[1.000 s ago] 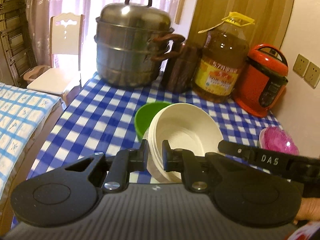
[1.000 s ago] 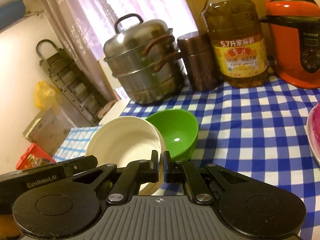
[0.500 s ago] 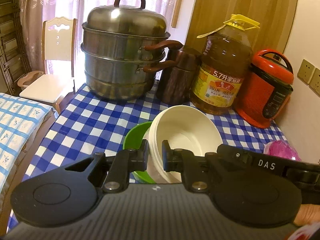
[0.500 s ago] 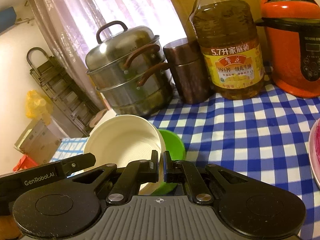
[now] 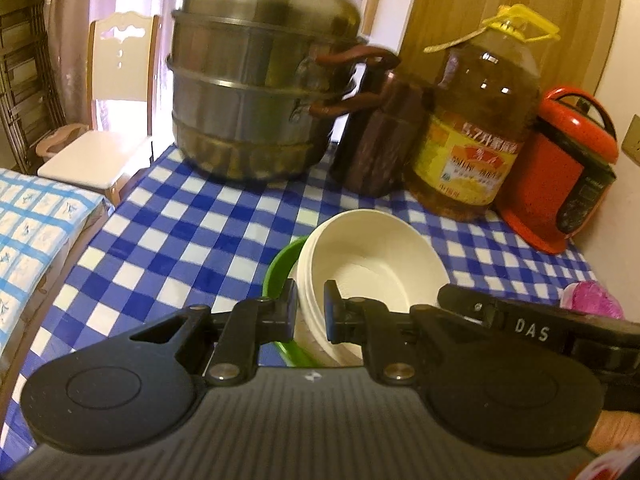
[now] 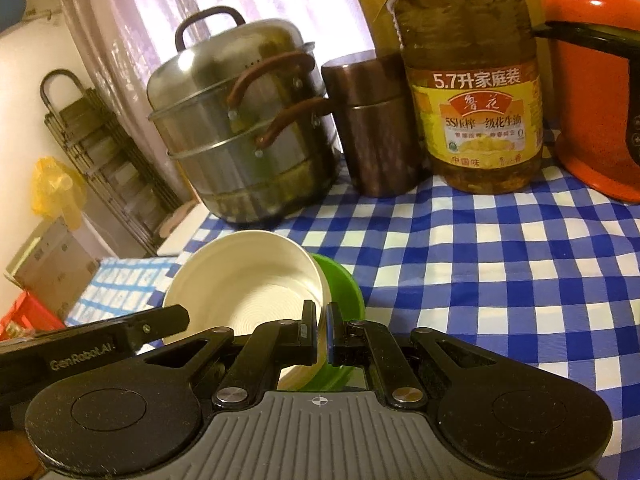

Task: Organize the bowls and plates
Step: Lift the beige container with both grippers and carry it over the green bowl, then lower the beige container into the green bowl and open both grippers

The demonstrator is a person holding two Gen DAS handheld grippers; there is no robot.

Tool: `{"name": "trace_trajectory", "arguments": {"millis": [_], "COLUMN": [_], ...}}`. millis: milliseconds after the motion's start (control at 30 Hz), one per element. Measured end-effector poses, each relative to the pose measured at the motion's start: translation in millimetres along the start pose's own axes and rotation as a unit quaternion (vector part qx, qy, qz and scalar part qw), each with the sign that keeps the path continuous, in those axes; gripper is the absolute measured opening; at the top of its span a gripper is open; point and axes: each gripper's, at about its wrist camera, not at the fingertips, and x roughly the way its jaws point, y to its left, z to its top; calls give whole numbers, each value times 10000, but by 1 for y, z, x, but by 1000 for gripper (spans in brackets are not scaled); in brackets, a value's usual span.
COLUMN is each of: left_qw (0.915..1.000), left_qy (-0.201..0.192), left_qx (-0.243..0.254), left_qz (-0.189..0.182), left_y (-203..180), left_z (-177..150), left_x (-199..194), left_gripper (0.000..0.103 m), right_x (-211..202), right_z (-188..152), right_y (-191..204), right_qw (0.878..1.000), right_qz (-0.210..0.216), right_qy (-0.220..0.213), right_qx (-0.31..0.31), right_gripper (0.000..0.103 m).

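In the left wrist view, the left gripper (image 5: 310,310) is seen clenched on the rim of the cream bowl (image 5: 372,268), one finger outside the wall and one inside. The green bowl (image 5: 280,268) is partly hidden behind the cream bowl, just left of the fingers. Beyond the tips a steamer pot (image 5: 260,80), a copper canister (image 5: 380,132), an oil bottle (image 5: 476,120) and a red cooker (image 5: 568,172) are lined up on the checked tablecloth (image 5: 180,232). In the right wrist view, the right gripper (image 6: 322,330) is seen clamped on the opposite rim of the cream bowl (image 6: 248,280), with the green bowl (image 6: 344,292) just right of its fingers. The left gripper's body (image 6: 96,338) is seen at the far left.
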Motion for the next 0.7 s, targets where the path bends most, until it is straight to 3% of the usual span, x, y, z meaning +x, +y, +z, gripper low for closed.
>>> {"name": "trace_trajectory", "arguments": {"millis": [433,700], "left_qw": [9996,9992], "left_qy": [230,237], "left_qx": [175,306], "left_qz": [69,71], "left_y": [-2,-7], "left_z": [-9,-11], "left_x": [19,23], "left_gripper": [12,12], "right_x": [16,18], "right_z": [-9,-12], "right_y": [-2,3], "right_qw": [9993,9986], "right_qz": [-198,-110], "right_qy": [104,114], "right_qx": [-311,-505], "right_gripper": [5,5]}}
